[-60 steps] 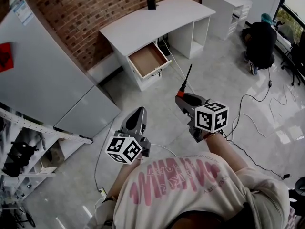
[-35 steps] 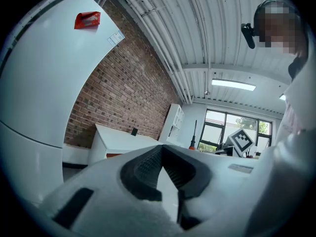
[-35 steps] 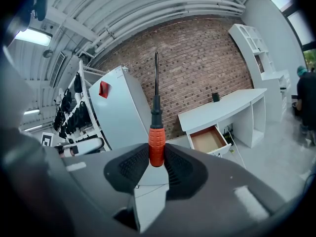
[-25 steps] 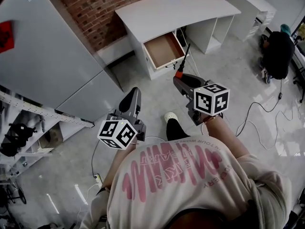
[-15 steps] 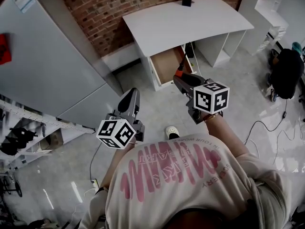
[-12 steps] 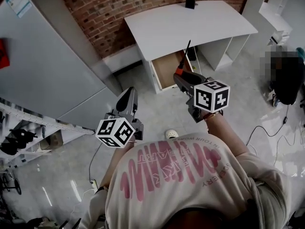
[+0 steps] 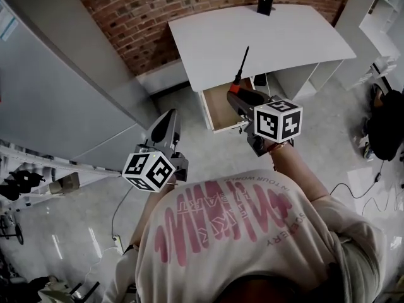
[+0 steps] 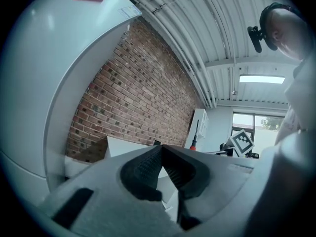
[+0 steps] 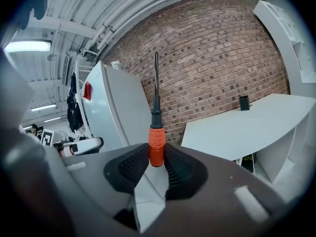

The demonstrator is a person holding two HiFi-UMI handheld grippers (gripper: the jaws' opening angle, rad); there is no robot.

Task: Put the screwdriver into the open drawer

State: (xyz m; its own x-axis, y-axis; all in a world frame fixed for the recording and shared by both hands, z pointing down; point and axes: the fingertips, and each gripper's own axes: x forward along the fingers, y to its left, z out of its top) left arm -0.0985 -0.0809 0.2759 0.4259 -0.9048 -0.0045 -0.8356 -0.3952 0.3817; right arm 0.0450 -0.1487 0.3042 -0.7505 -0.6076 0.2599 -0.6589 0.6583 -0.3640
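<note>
Both grippers have been carried right up to the white desk. Left gripper is closed, empty. Open drawer is just ahead. Right gripper is clamped on the screwdriver, best lowered flat inside before release. Orange ribbed handle, thin black shaft.

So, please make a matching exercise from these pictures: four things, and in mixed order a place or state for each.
1 screwdriver
2 drawer
3 left gripper
4 small black object

A on the white desk, by the brick wall
B shut, nothing between its jaws
C clamped in the right gripper
D pulled open under the desk

Pairs: 1-C, 2-D, 3-B, 4-A
</note>
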